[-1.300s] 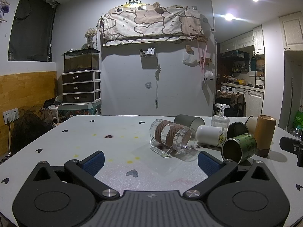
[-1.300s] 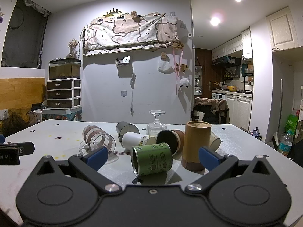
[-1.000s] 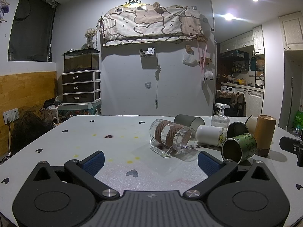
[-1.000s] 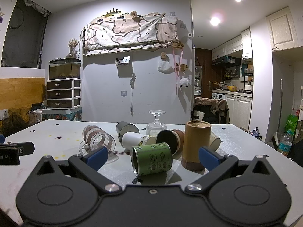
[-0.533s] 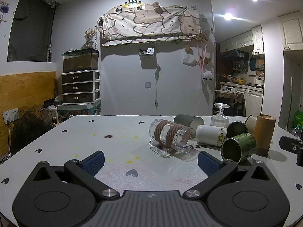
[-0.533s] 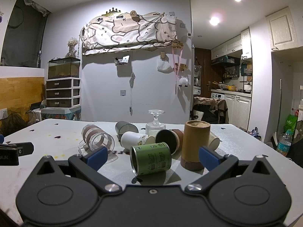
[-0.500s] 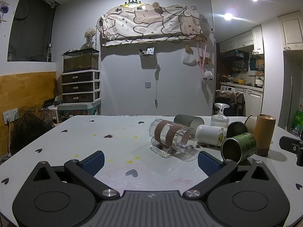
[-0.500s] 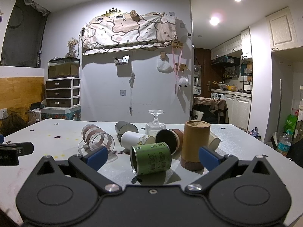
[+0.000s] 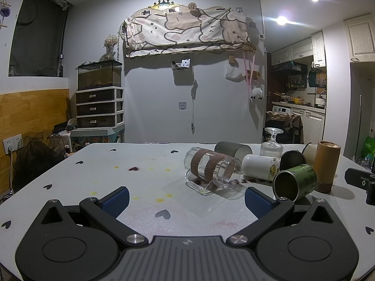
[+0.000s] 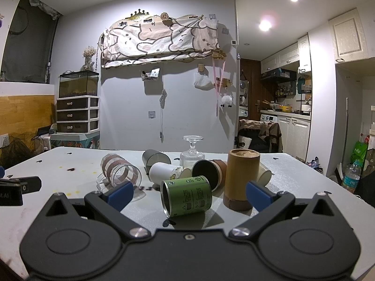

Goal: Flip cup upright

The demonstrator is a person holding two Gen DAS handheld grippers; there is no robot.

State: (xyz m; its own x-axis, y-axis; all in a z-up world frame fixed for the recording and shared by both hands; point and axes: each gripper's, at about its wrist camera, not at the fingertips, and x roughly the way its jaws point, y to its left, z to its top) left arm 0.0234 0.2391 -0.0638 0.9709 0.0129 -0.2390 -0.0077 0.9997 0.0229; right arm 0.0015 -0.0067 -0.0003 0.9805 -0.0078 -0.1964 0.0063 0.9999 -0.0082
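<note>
Above the table [image 9: 70, 175], each hand-held gripper, left [image 9: 186, 200] and right [image 10: 188, 193], gapes wide, holding nothing.

No legible text anywhere; print on the green tin [image 10: 187, 195] too small to read.

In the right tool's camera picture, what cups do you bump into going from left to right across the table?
Clear glass mug with brown bands lying down → white cup with a cartoon sticker lying down → green tin can on its side → tall brown bamboo cup standing mouth down.
</note>
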